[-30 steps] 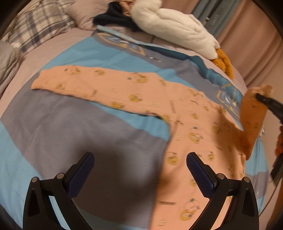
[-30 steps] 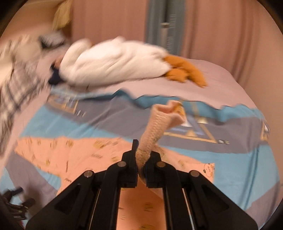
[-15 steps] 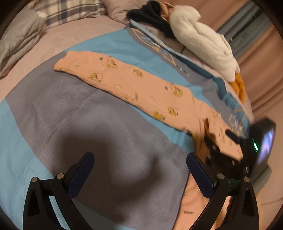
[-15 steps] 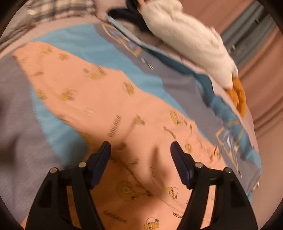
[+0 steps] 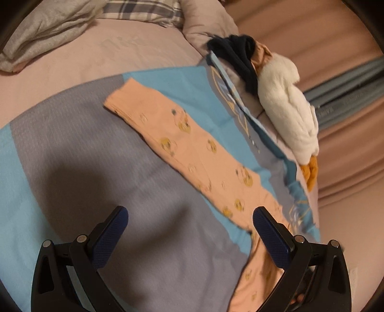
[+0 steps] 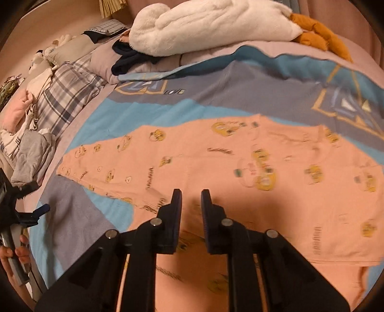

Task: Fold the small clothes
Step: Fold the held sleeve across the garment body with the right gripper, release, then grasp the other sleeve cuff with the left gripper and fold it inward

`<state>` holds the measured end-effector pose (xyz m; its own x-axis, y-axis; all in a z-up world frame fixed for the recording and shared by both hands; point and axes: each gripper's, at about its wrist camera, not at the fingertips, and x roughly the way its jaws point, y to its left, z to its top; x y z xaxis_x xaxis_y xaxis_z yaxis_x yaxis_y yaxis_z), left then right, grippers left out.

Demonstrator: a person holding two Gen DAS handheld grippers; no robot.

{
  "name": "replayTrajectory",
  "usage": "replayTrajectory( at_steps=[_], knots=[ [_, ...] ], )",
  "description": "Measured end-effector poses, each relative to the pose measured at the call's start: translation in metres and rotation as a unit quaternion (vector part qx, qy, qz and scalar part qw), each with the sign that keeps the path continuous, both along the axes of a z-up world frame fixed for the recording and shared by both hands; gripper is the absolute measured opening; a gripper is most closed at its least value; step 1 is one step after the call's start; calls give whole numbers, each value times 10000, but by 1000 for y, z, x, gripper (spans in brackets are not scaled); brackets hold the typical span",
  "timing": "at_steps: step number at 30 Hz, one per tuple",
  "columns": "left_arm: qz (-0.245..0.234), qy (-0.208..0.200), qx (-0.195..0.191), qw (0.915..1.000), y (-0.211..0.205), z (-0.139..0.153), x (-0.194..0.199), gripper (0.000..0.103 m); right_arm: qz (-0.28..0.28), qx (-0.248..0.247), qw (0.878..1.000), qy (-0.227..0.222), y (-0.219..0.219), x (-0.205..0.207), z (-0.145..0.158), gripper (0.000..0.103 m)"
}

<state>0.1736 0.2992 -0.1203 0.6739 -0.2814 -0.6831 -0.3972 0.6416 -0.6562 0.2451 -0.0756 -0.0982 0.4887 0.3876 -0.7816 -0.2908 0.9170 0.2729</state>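
- Your left gripper (image 5: pixel 190 224) hangs above the grey and blue blanket (image 5: pixel 100 153); its blue-padded fingers (image 5: pixel 109 236) are spread wide with nothing between them.
- The right-hand finger of that gripper sits over the near edge of the peach baby suit (image 5: pixel 196 153), without gripping it.
- In the left wrist view, the suit lies flat on the blanket as a long strip running from the upper middle down to the lower right, printed with small yellow cartoon figures.
- Your right gripper (image 6: pixel 191 204) hovers low over the suit (image 6: pixel 252 168); its dark fingers (image 6: pixel 176 206) stand a narrow gap apart, and no cloth is pinched between them.
- In the right wrist view, the suit spreads across the middle of the blanket (image 6: pixel 240 86), one narrow limb reaching to the left and the broad body lying to the right; a folded layer seems to lie on the right part, but blur hides its edge.
- A white plush toy (image 6: pixel 211 21) with orange feet (image 6: pixel 316 36) lies at the far edge of the blanket, well apart from the suit.
- A dark garment (image 6: pixel 127 57) lies just beside the toy's head.
- A plaid pillow (image 6: pixel 64 93) and a heap of pale laundry (image 6: pixel 26 134) lie at the left of the bed.
- Your left hand (image 6: pixel 14 254) shows at the left edge of the right wrist view, holding its gripper handle.
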Motion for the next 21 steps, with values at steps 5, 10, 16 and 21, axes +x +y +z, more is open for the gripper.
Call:
replayTrajectory(
  at_steps=[5, 10, 16, 21],
  knots=[
    [524, -218, -596, 9966, 36, -20, 10, 103, 30, 180, 9998, 124, 25, 8, -25, 17],
    [757, -285, -969, 9920, 52, -39, 30, 103, 338, 181, 9993, 43, 25, -7, -25, 18],
    [949, -476, -1222, 9868, 62, -39, 61, 103, 502, 389, 9977, -225, -2, -29, -3, 18],
    [1232, -518, -1138, 9845, 70, -40, 70, 86, 398, 544, 9969, -408, -29, -51, 5, 19]
  ],
)
